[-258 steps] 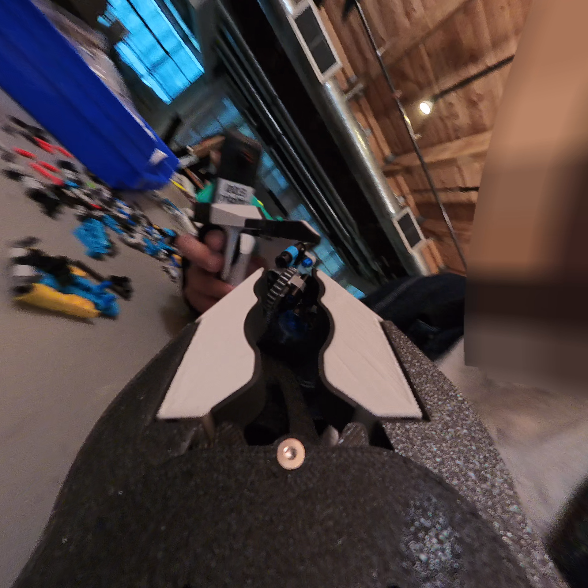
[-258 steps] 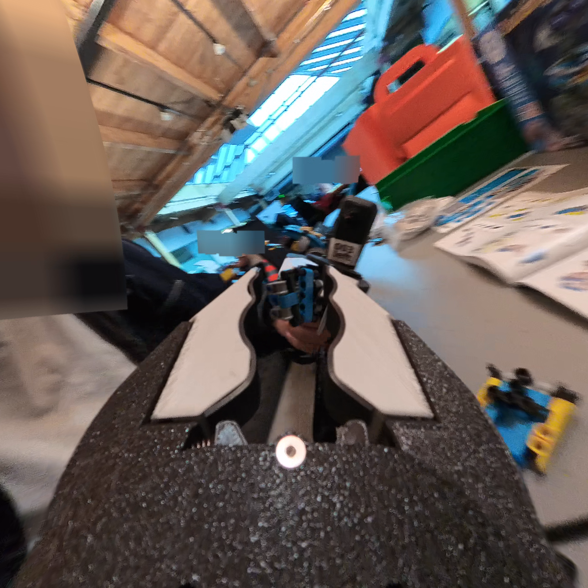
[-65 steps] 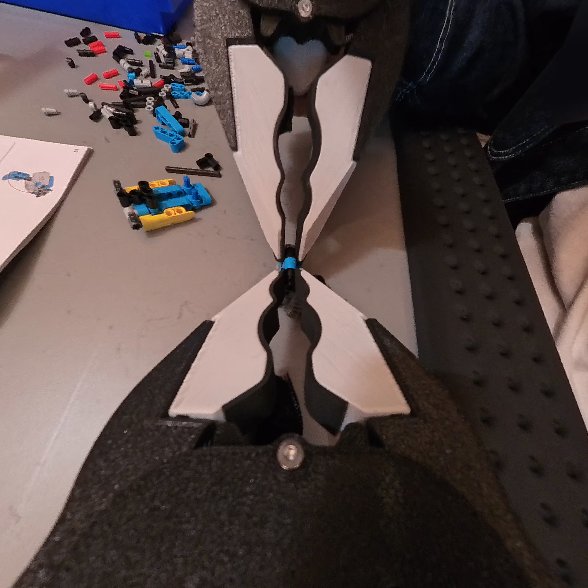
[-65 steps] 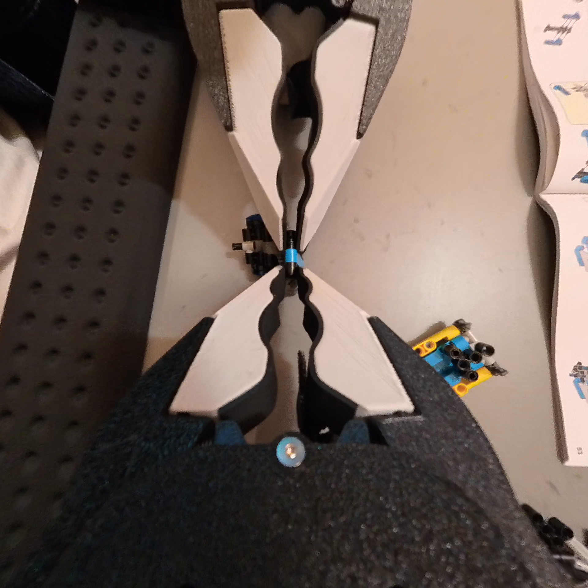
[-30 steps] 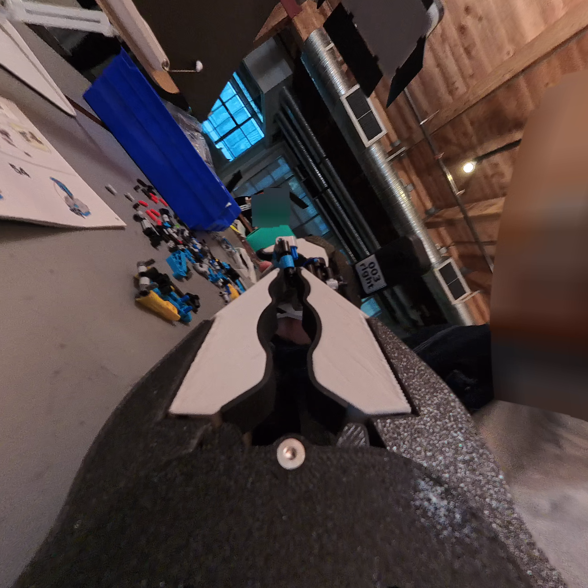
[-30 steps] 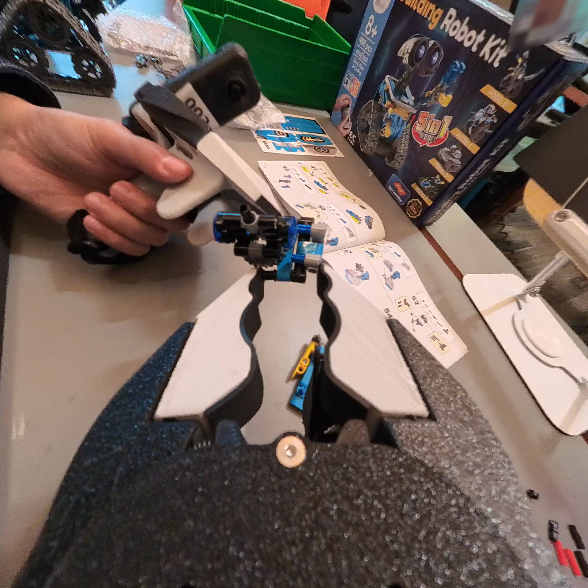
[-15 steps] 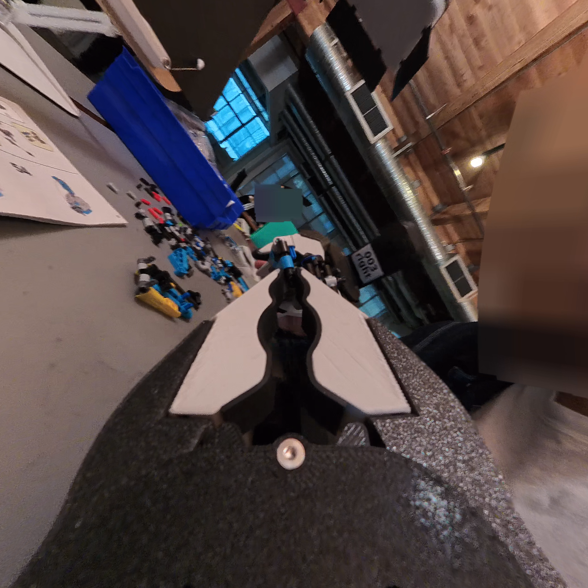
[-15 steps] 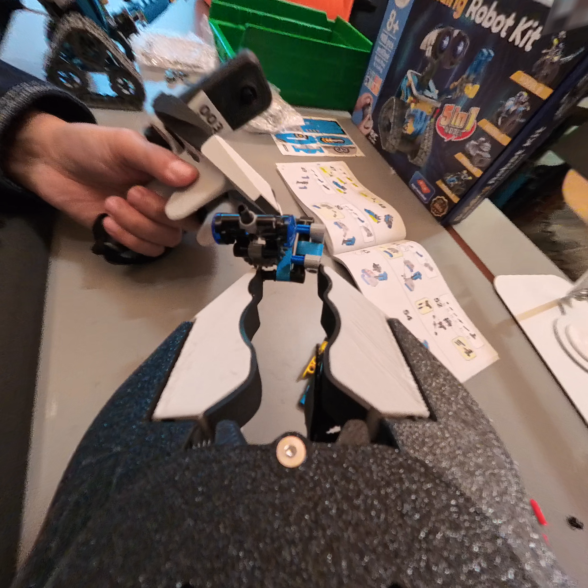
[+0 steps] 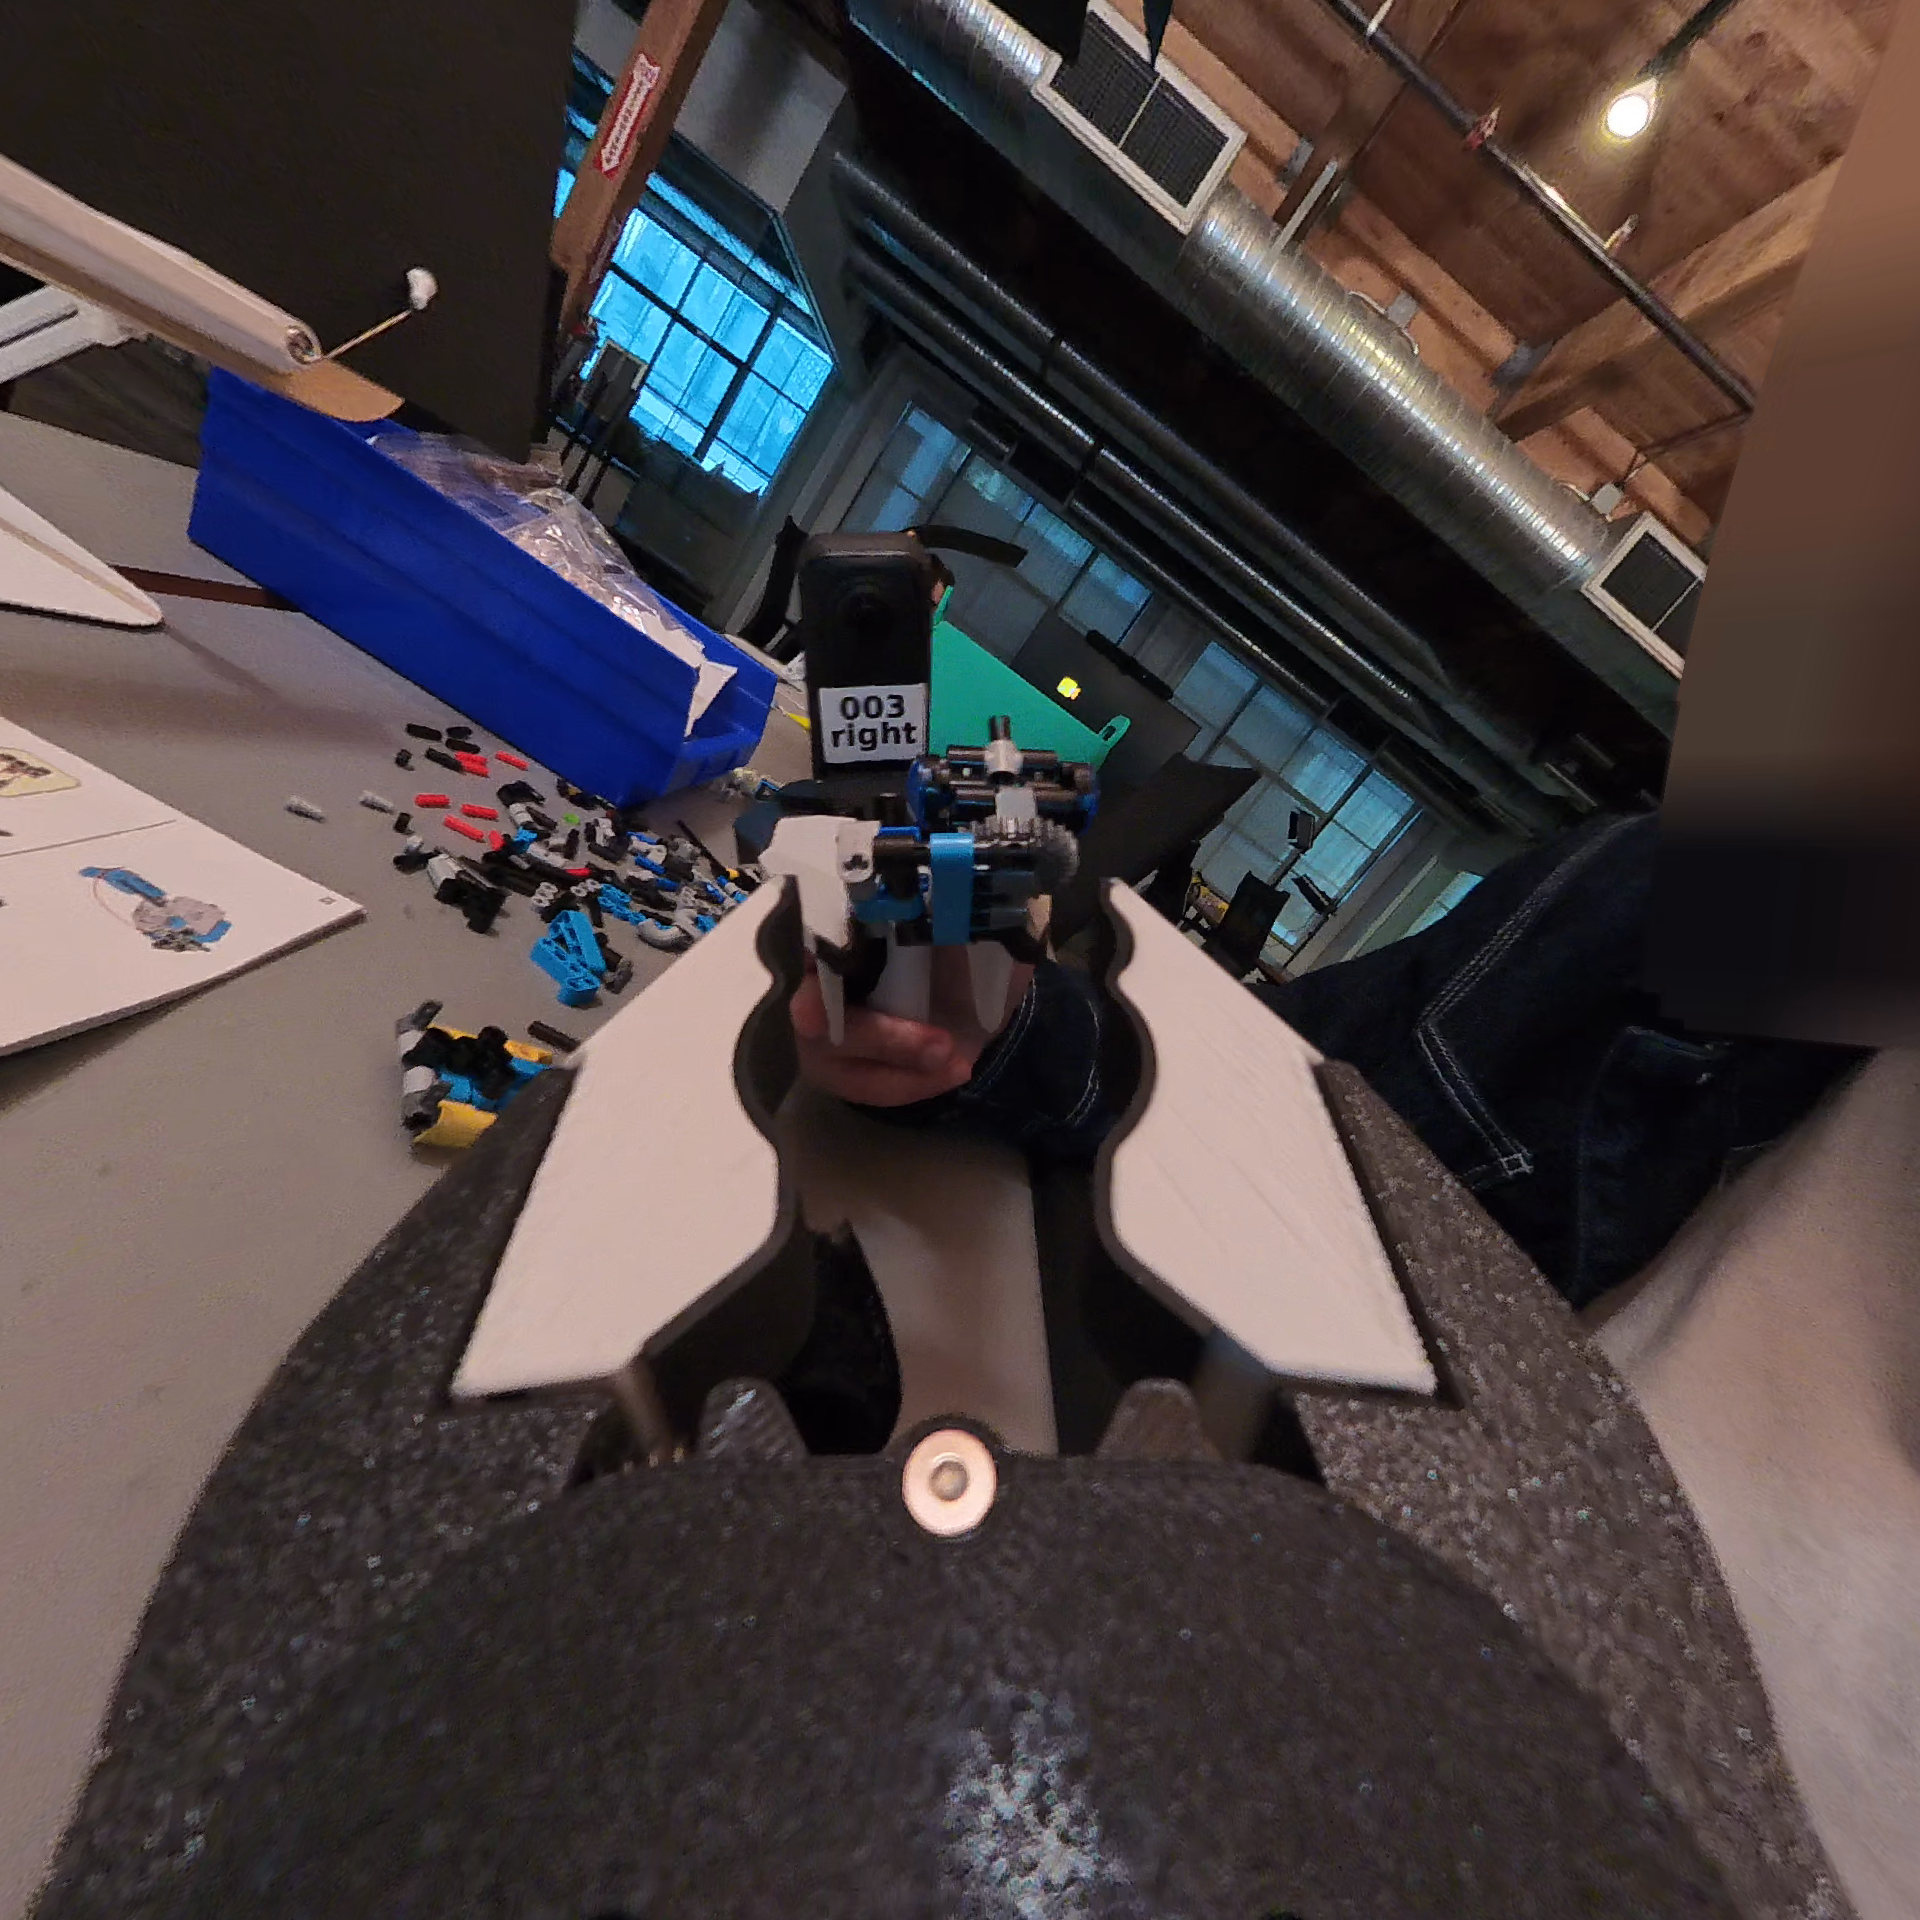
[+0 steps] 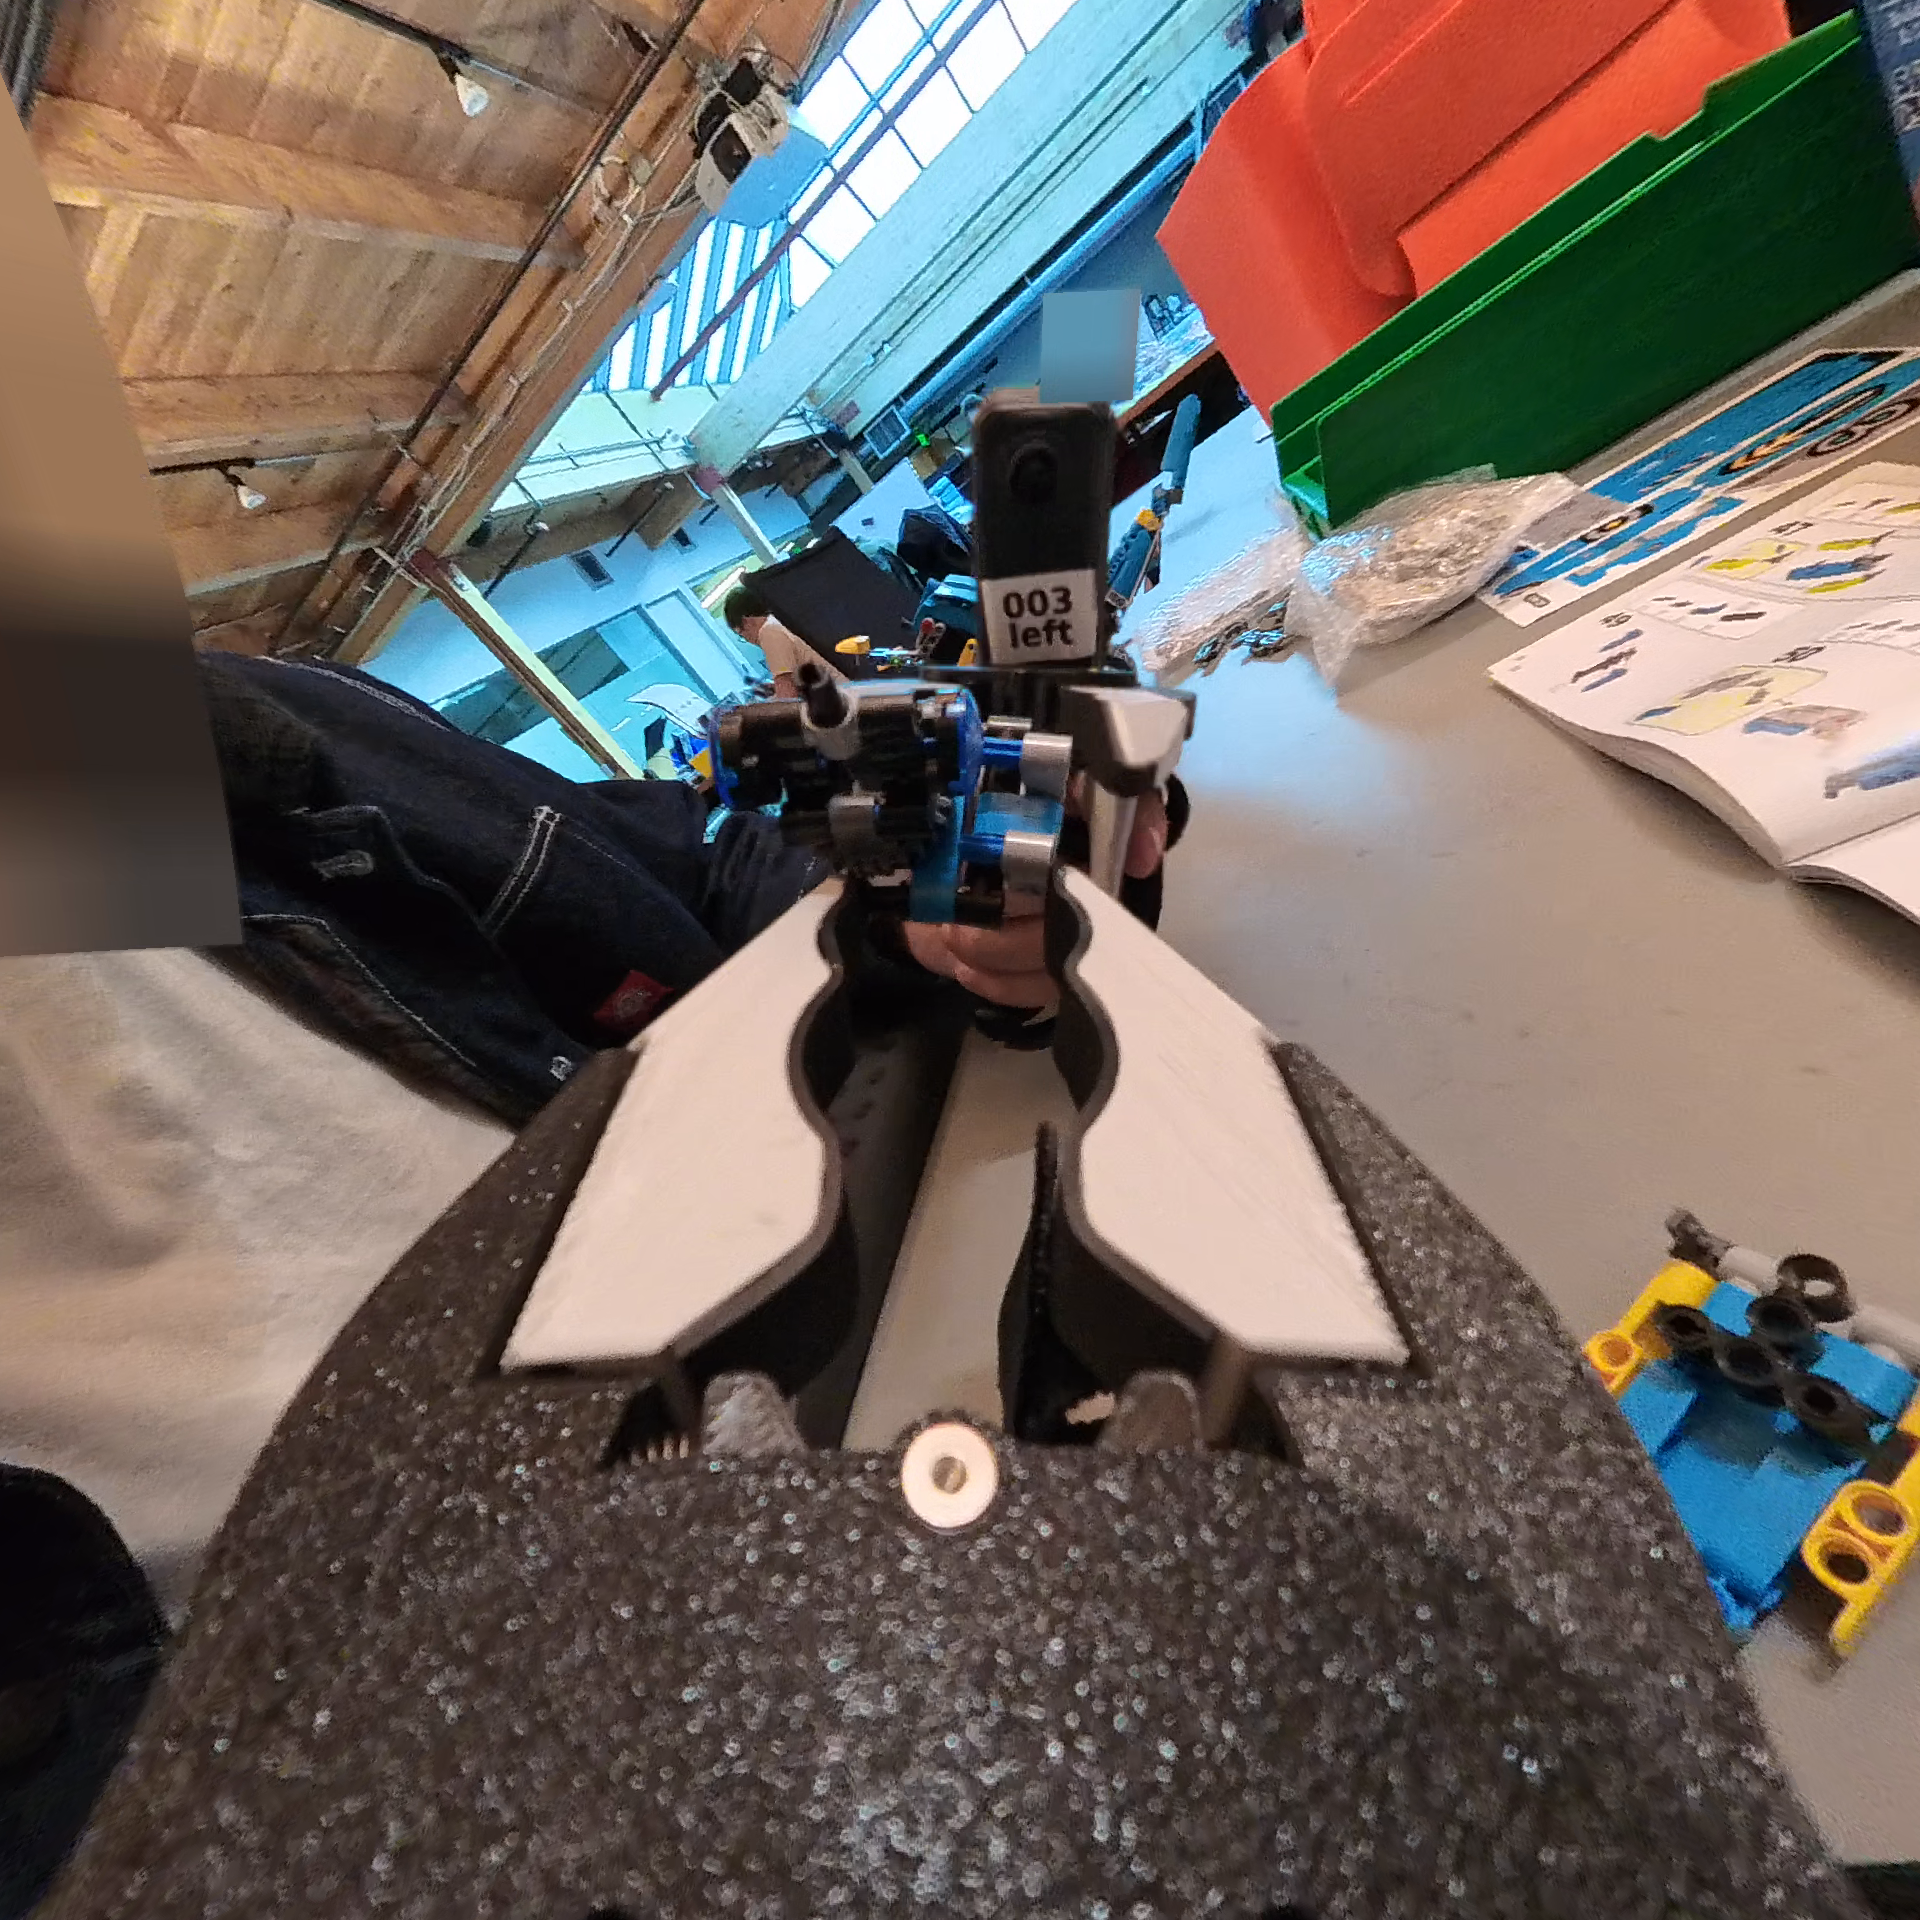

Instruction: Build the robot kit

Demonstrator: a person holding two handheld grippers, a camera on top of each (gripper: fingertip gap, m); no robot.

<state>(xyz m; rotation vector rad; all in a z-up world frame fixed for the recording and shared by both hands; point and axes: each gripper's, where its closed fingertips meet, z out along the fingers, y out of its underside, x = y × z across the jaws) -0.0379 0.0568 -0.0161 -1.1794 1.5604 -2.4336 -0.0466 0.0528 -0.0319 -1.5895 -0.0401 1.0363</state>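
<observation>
i have both grippers raised above the grey table point(image 9: 156, 1195), facing each other, with a small black, blue and grey brick assembly point(image 9: 977, 842) between them. the right gripper point(image 10: 951, 906) has its jaws drawn narrow on the lower blue part of that assembly, and i judge this to be the grip that carries it. the left gripper point(image 9: 945, 906) stands wide, with a fingertip on either side of the assembly. i cannot tell whether either tip touches it. a hand point(image 9: 894, 1039) on the right gripper's handle shows through the gap.

the assembly already has gears, pins and a short axle that sticks up on top. it looks part built, not finished.

plenty is unused. a scatter of loose parts point(image 9: 551, 862) in black, red, blue and grey lies toward the far side of the table, in front of a blue bin point(image 9: 447, 592). a small yellow and blue sub-build point(image 9: 457, 1070) sits apart on the table, nearer to me and joined to nothing. an open instruction booklet point(image 9: 125, 914) lies at the left edge in the left wrist view.

in the right wrist view, crumpled plastic bags point(image 10: 1382, 571) sit beside a green bin point(image 10: 1610, 343), with an orange case point(image 10: 1455, 156) behind it.
</observation>
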